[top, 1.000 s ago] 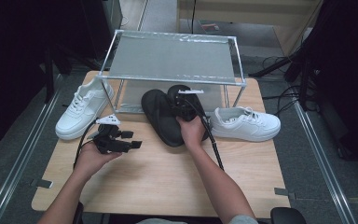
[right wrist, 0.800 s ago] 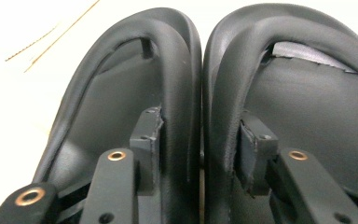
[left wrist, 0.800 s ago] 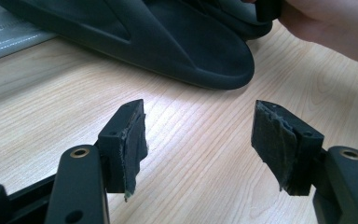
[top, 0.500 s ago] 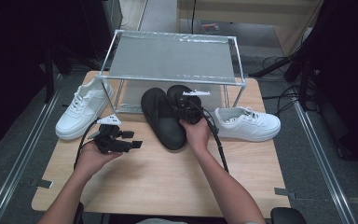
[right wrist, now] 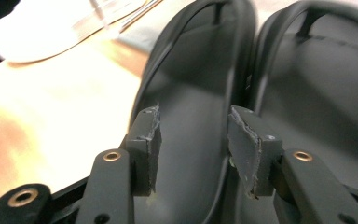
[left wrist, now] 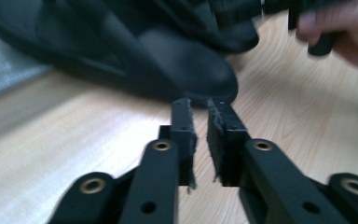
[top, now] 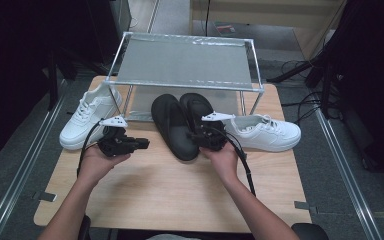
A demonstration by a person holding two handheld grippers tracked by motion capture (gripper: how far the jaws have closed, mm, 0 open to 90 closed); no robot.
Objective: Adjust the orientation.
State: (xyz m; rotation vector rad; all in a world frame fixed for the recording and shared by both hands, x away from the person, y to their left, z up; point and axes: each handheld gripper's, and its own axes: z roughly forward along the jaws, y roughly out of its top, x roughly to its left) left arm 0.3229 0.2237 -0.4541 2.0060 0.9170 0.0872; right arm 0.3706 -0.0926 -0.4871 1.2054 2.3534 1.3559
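Both black slippers (top: 182,122) lie ungrasped mid-tabletop (top: 170,195). The right gripper (right wrist: 193,135), opening, hovers over one. The left gripper (left wrist: 200,116) has just closed, empty.

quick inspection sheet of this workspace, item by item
surface: wooden table, near half bare
job's things: two black slippers side by side at the middle, toes under the metal rack
clutter: one white sneaker left of the rack, another white sneaker right of the slippers
grippers: left tongs have just been closing, now nearly shut on nothing, pointing at a slipper's heel; right tongs have been opening, open over the slippers, pads not pressing
cables: black cable trails along the right forearm; another loops by the left hand
surroundings: grey floor, floor rails, dark equipment either side
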